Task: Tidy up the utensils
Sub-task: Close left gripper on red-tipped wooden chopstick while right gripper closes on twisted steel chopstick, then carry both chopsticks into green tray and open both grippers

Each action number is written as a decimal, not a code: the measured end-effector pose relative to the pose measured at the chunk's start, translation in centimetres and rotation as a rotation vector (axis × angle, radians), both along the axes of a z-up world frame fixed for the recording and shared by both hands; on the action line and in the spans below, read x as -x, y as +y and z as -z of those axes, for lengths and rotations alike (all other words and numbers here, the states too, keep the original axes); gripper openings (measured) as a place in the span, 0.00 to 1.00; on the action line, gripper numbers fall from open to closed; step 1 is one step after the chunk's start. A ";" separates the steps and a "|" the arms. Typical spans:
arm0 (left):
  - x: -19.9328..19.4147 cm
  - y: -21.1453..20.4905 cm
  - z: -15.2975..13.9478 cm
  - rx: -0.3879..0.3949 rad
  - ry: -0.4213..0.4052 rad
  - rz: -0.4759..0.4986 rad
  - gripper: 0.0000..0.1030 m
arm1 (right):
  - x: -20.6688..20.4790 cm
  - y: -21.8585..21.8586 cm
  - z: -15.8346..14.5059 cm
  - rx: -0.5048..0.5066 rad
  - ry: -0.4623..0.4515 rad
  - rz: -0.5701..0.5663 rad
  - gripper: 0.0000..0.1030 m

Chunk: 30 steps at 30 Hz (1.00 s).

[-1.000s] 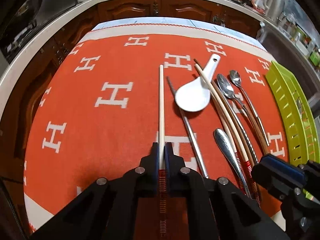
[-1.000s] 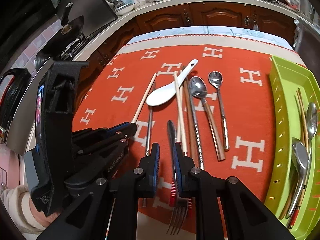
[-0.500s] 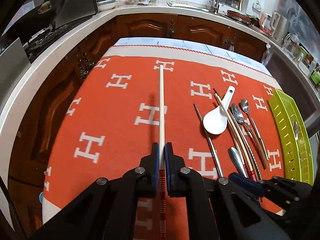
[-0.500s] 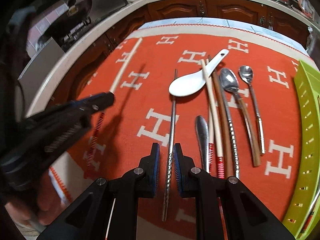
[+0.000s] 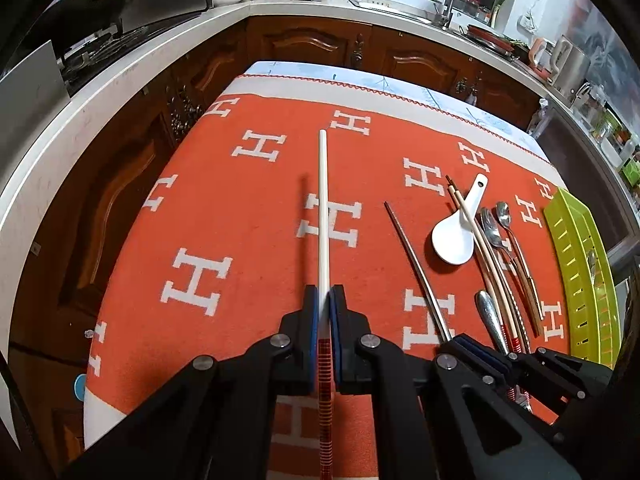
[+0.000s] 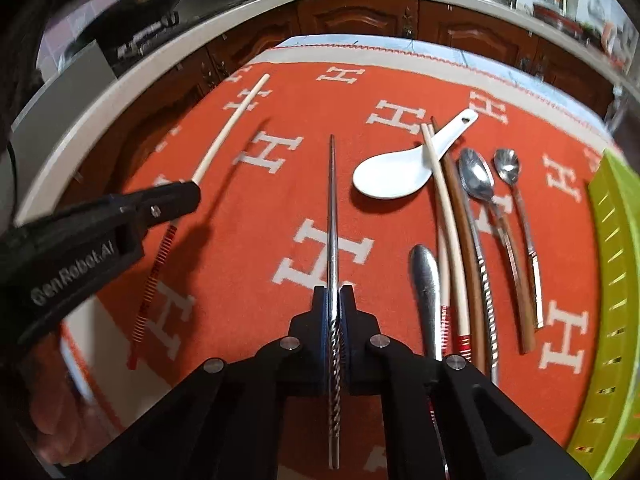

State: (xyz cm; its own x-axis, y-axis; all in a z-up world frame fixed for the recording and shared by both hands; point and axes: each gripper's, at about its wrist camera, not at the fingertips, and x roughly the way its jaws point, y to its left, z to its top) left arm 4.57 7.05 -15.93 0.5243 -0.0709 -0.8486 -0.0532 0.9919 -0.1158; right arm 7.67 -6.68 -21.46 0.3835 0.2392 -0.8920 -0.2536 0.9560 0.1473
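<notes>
My left gripper (image 5: 324,300) is shut on a cream chopstick (image 5: 323,208) with a red-striped end and holds it above the orange cloth. The right wrist view shows the same left gripper (image 6: 176,200) and cream chopstick (image 6: 232,128) at the left. My right gripper (image 6: 333,300) points down at the cloth, its jaws closing on a twisted metal chopstick (image 6: 332,216), with the pads pressing its sides. In the left wrist view that metal chopstick (image 5: 416,268) lies on the cloth and runs into the right gripper (image 5: 460,346).
A white ceramic spoon (image 6: 392,176), more chopsticks (image 6: 448,232), two metal spoons (image 6: 476,176) and a metal handle (image 6: 426,280) lie to the right. A green slotted tray (image 6: 616,280) stands at the right edge. Wooden cabinets and a counter surround the table.
The left gripper has carried the cream chopstick up and to the left, away from the other utensils. The right gripper has shifted left from the fork to the metal chopstick and shut on it.
</notes>
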 end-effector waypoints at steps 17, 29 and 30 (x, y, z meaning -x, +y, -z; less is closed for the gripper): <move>-1.5 -8.4 -4.5 0.100 0.011 0.208 0.03 | 1.5 -11.9 -8.3 -0.229 -0.055 0.243 0.05; -3.1 -23.7 -5.9 0.176 0.075 0.442 0.03 | 4.6 -27.0 -9.4 -0.180 -0.104 0.503 0.05; -3.2 -24.9 -5.4 0.186 0.094 0.452 0.03 | 4.8 -28.0 -9.1 -0.181 -0.100 0.523 0.05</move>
